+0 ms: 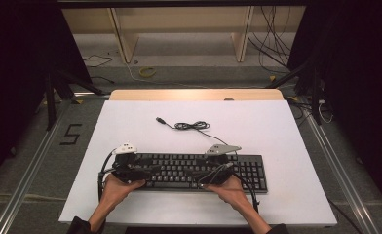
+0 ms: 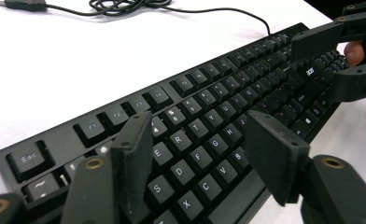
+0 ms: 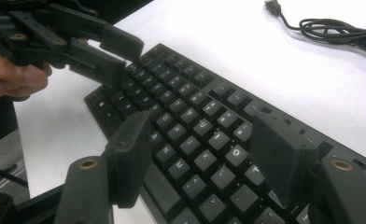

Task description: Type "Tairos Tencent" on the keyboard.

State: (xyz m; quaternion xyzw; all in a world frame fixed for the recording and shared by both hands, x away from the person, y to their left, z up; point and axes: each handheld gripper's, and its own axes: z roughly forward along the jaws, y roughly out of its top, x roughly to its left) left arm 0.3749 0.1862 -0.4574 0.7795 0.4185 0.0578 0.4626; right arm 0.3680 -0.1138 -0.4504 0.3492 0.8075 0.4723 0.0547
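Now: Two Hand-Held Grippers Over the Keyboard

Low in the centre of the high view, the black keyboard (image 1: 199, 171) lies flat on the white counter (image 1: 286, 195). The left hand-held gripper (image 1: 152, 168) and right hand-held gripper (image 1: 195, 172) hover over its keys, both with jaws spread, grasping nothing. A cable (image 1: 191, 126) lies coiled above, mid-frame.

Black full-size kbd (image 1: 199, 171), flat on white tabletop, near front edge, cable coiled behind
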